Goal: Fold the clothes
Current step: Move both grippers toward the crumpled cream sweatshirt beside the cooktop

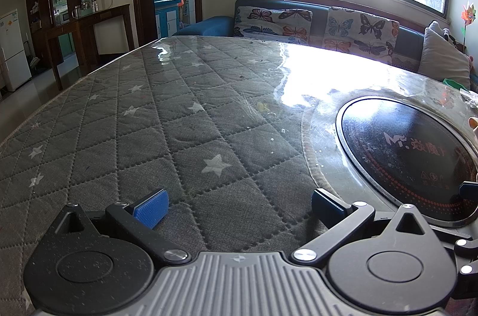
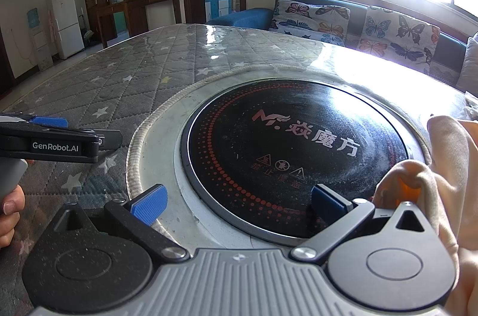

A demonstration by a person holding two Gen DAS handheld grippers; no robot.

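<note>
Peach garment [image 2: 445,166] bunched at table's right edge, just right of right gripper [image 2: 239,204], touching its right finger linkage; jaws spread, empty, over induction cooktop [image 2: 298,142]. Left gripper [image 1: 239,204] spread, empty, over quilted table cover [image 1: 179,121].

Grey quilted table cover [image 1: 185,118], white stars; black cooktop [image 2: 286,148], red dots; peach garment [image 2: 448,166]; butterfly-print cushions [image 1: 358,32].
</note>
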